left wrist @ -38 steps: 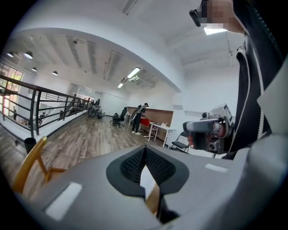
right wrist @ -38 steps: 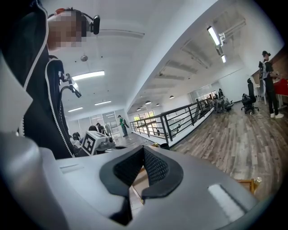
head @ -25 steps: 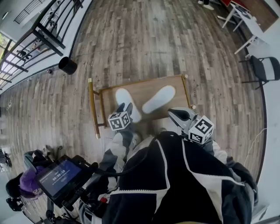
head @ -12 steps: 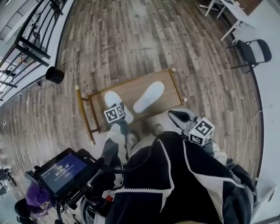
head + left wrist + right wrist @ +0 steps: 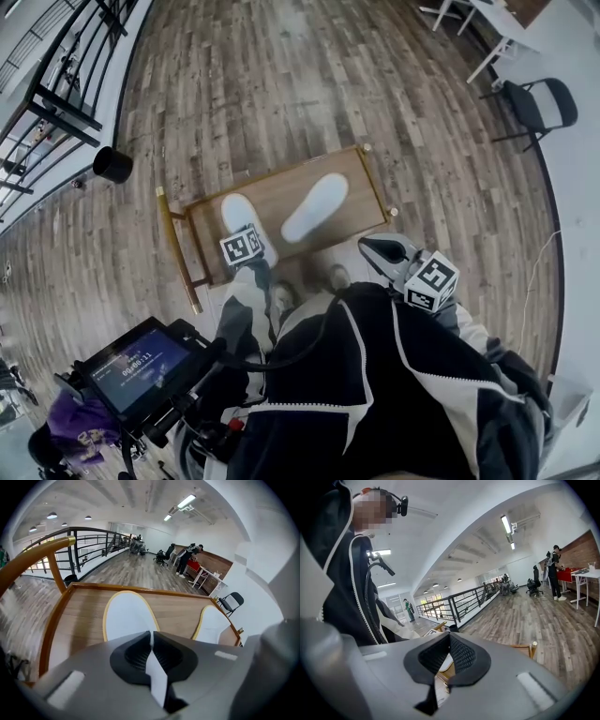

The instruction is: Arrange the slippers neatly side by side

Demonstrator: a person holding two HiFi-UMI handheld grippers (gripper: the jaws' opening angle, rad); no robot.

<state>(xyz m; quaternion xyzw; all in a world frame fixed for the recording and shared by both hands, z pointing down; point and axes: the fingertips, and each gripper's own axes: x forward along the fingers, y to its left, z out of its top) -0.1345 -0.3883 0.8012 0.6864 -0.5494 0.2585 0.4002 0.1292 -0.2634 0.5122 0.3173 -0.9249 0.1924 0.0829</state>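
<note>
Two flat white slippers lie on a low wooden table point(image 5: 361, 178). The left slipper point(image 5: 238, 212) points away from me, while the right slipper point(image 5: 315, 207) lies slanted to its right, a gap between them. My left gripper point(image 5: 249, 234) sits at the left slipper's heel. Its jaws are closing, and in the left gripper view point(image 5: 150, 637) a thin white edge of the left slipper point(image 5: 129, 616) shows pinched between them. The right slipper point(image 5: 213, 625) lies beyond, to the right. My right gripper point(image 5: 367, 246) hovers shut and empty off the table's near right corner, its pads meeting in the right gripper view point(image 5: 449, 637).
The table has raised gold-coloured rails point(image 5: 172, 246) along its left side and corner posts point(image 5: 533, 645). A black bin point(image 5: 112, 165) stands on the plank floor at the left, by a metal railing point(image 5: 47, 84). A black chair point(image 5: 536, 105) is far right. A tablet screen point(image 5: 131, 366) sits by my left side.
The head view has drifted, so the table sits further left in frame. My left gripper stays at the left slipper's heel. The right gripper has barely moved.
</note>
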